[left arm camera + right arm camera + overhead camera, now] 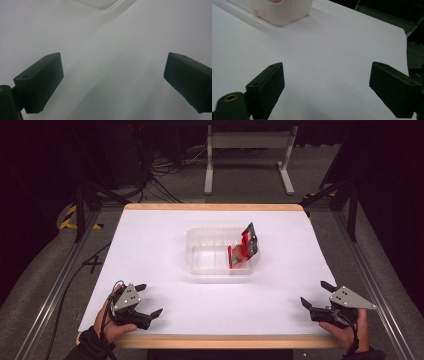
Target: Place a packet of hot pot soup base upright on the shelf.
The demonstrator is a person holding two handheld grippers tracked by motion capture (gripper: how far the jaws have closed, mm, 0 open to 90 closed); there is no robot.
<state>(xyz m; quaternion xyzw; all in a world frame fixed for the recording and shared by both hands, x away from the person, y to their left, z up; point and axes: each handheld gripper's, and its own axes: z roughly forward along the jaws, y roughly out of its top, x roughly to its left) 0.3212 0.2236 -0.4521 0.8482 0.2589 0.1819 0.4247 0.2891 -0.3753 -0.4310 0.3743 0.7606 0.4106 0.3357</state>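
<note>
You hold a black two-jaw gripper in each hand, both low over the near edge of the flat white table top (165,250) with its pale wooden rim. Your left gripper (149,300) sits at the near left corner, angled toward the middle of the table, and its jaws stand wide apart with nothing between them. In the left gripper view the same left gripper (112,82) looks across bare white surface, with a pale corner of the clear plastic tub (97,3) just showing at the top edge.

Your right gripper (316,294) sits at the near right corner, pointing left, its jaws likewise spread and holding nothing. In the right gripper view the right gripper (327,87) faces open table, and the tub (284,11) shows at the upper left, well apart from the jaws, with a faint pink tint through its wall.

The clear rectangular plastic tub (210,255) rests near the centre of the table, well apart from both grippers. A red and black foil packet (244,248) stands tilted in its right end, leaning on the right wall with its top corner above the rim.

Beyond the table, a grey metal frame (247,155) stands on the dark floor, with black cables (160,175) to its left.
</note>
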